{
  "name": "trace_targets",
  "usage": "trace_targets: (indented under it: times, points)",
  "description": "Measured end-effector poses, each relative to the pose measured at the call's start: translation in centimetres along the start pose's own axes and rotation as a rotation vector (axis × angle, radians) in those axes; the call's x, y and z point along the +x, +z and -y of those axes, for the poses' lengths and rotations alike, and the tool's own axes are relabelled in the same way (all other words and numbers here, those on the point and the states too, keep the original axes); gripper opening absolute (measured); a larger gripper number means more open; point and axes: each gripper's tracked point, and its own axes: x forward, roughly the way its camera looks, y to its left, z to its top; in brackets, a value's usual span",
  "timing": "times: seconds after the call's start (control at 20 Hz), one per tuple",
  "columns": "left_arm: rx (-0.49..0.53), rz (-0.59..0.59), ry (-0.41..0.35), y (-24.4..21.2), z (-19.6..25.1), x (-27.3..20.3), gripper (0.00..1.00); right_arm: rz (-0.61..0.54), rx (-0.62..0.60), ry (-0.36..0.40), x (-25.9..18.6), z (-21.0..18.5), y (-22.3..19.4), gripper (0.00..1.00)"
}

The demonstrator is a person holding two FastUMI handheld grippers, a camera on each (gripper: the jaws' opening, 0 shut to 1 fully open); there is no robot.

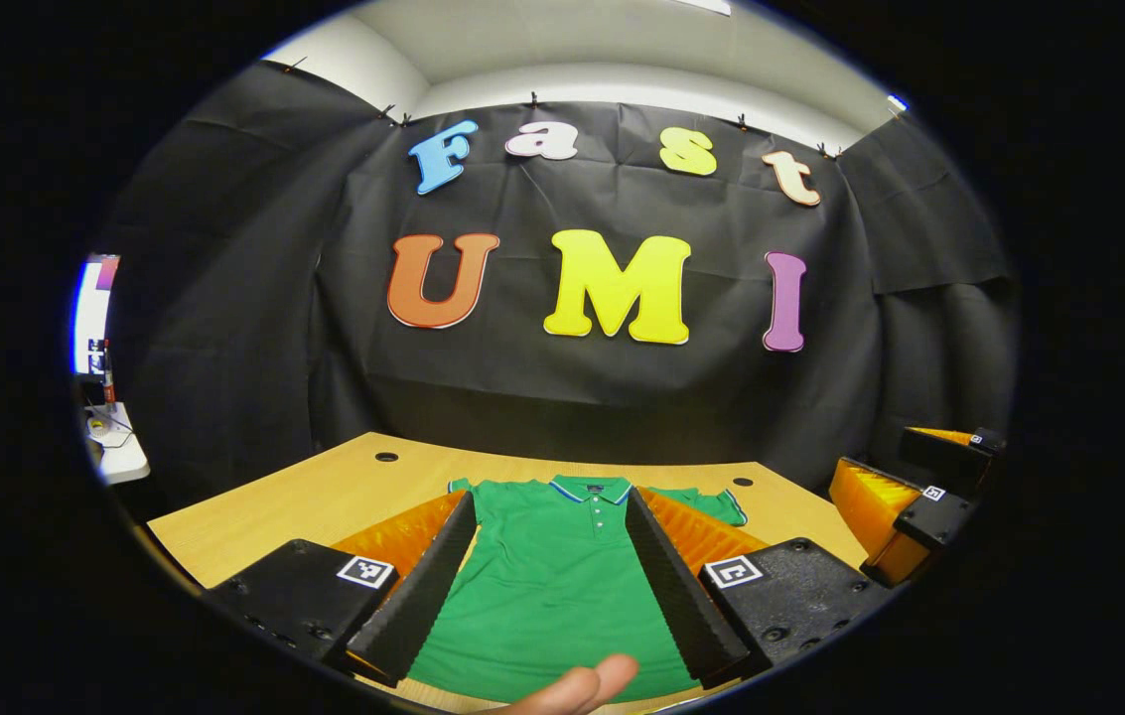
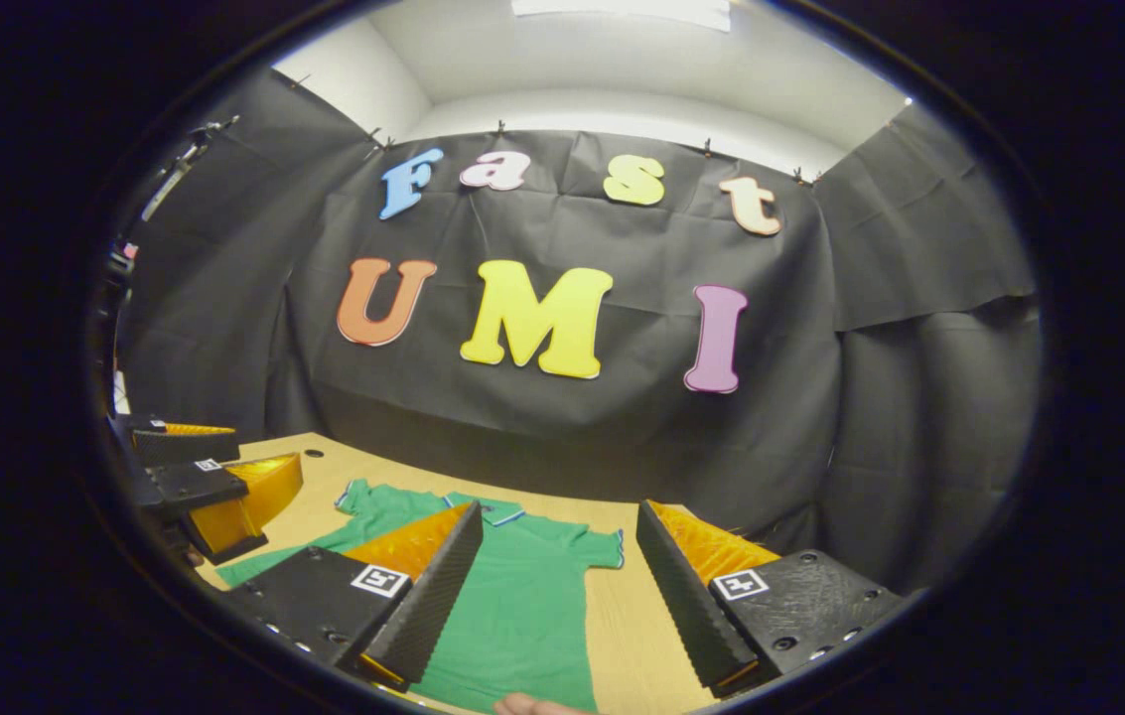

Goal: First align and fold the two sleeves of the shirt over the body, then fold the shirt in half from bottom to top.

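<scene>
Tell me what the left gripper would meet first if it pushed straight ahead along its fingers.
Probably the green polo shirt: it lies flat on the wooden table between the open fingers of the left gripper, collar at the far end. If it travels above the table, the black cloth wall comes next; depth is unclear.

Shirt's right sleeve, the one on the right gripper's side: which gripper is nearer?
Right. The right gripper hovers open beside that sleeve; the left gripper hangs open over the shirt's middle.

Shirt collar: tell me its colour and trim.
The shirt collar is green with blue-and-white edge trim, clearest in the left gripper view.
</scene>
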Motion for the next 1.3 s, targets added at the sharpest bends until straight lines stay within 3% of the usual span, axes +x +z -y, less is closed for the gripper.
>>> trace_targets:
  times: [0.4, 0.8, 1.0, 1.3]
  points:
    - [0.03, 0.037, 0.006, 0.1, -0.4, 0.4, 0.98, -0.067, 0.006, -0.01, 4.4, 2.3, -1.7, 0.95]
    - [0.042, 0.009, 0.038, -2.0, -1.0, 2.5, 0.98, -0.199, 0.069, -0.096, 16.9, 11.1, -4.3, 0.95]
    - [0.023, -0.028, 0.039, -3.4, -0.5, 4.0, 0.98, -0.331, 0.142, -0.044, 23.5, 13.1, -8.8, 0.95]
    - [0.055, 0.029, 0.073, -0.4, -0.9, 7.8, 0.98, -0.595, 0.221, 0.012, 32.9, 14.1, -16.4, 0.94]
